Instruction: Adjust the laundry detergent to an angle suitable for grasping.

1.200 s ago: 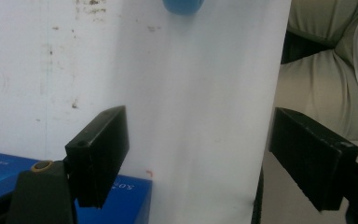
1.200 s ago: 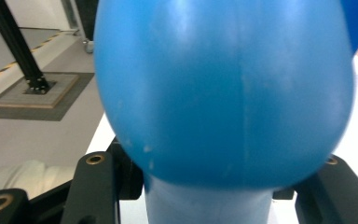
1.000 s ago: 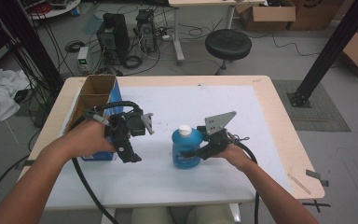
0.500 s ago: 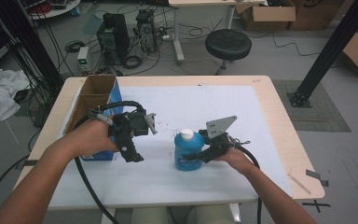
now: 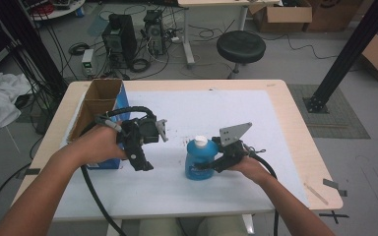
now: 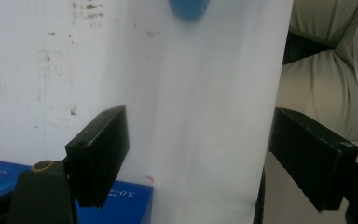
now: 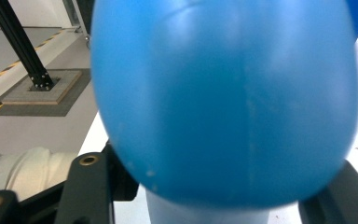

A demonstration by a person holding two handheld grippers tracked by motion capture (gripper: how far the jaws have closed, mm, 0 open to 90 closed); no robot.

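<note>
Blue bottle upright near the middle of the white-covered table, held from the right.

The blue bottle (image 5: 201,160), white-capped, sits between the right gripper (image 5: 215,162) jaws, which press its sides. The left gripper (image 6: 193,158), jaws wide apart and holding nothing, hovers left of it, just beside the blue cardboard box (image 5: 101,105) at the table (image 5: 295,128) edge.

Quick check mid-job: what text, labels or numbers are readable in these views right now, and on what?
Nothing reads cleanly.
Blue box: white print along its edge in the left gripper view, too blurred to read.
Blue bottle: a label on its front in the high view, too small to read.
Cardboard boxes on the floor: no legible print.
</note>
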